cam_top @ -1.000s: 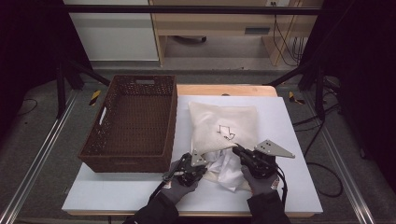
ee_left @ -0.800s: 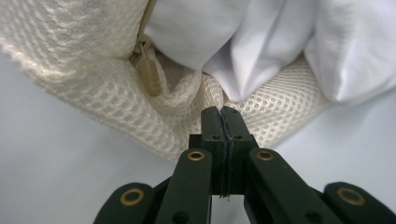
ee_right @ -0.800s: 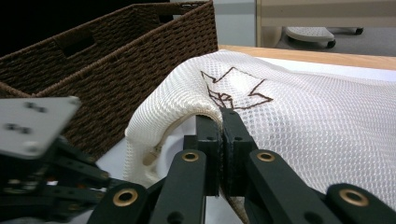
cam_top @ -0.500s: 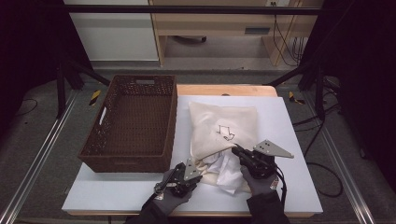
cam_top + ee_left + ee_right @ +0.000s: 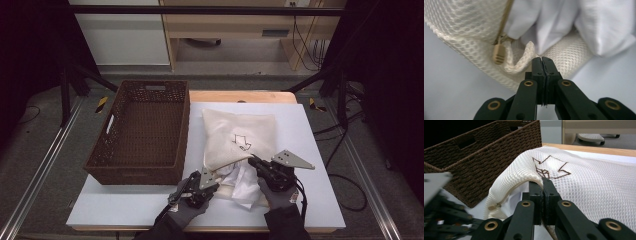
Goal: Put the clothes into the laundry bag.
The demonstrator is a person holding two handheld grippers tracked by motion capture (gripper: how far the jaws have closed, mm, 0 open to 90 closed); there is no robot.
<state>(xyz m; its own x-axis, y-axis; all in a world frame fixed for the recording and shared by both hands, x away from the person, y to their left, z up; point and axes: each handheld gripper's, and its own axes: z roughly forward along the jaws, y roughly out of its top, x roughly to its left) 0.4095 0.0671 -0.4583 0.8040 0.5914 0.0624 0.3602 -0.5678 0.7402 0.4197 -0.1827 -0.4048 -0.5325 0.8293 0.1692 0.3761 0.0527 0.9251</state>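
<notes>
Tools first: our left tool [image 5: 209, 181] sits near the counter's [image 5: 130, 205] front edge, jaws pressed together, pinching the lower mesh lip of the laundry bag [image 5: 240, 137]. Our right tool [image 5: 256, 163] is clamped tight on the bag's upper rim, lifting the mouth. White cloth [image 5: 245, 181] spills out, smooth against the honeycomb weave; a tan zipper pull [image 5: 498, 53] dangles. Beyond, bare counter, then the brown wicker basket [image 5: 140, 132] alongside. How much cloth remains inside, we can't see.
</notes>
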